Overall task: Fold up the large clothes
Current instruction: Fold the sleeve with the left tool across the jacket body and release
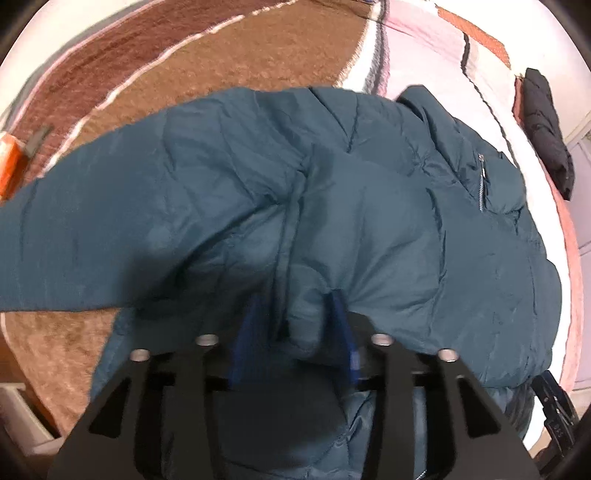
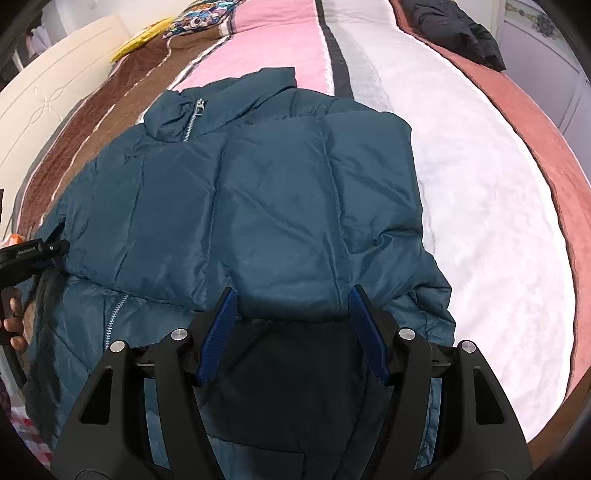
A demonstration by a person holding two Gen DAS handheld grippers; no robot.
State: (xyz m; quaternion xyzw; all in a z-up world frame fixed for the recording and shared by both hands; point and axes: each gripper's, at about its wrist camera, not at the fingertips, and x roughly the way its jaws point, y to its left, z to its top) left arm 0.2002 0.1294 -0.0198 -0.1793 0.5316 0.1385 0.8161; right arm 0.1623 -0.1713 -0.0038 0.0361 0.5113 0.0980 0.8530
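Observation:
A teal puffer jacket [image 2: 258, 206] lies on the bed, its right sleeve folded over the front, collar and zipper [image 2: 194, 118] toward the far end. My right gripper [image 2: 291, 295] is open just above the folded sleeve's cuff edge, holding nothing. In the left wrist view the jacket [image 1: 332, 192] fills the middle, with its other sleeve stretched out to the left. My left gripper [image 1: 299, 314] is shut on a bunched fold of the jacket fabric between its blue pads. The left gripper also shows at the left edge of the right wrist view [image 2: 33, 251].
The bed carries a striped blanket in brown [image 1: 221, 55], pink [image 2: 266, 37], white [image 2: 461, 184] and salmon. A black garment [image 2: 454, 33] lies at the far right edge of the bed. A cream headboard [image 2: 55, 92] stands at the left. An orange item [image 1: 9, 162] lies at the left.

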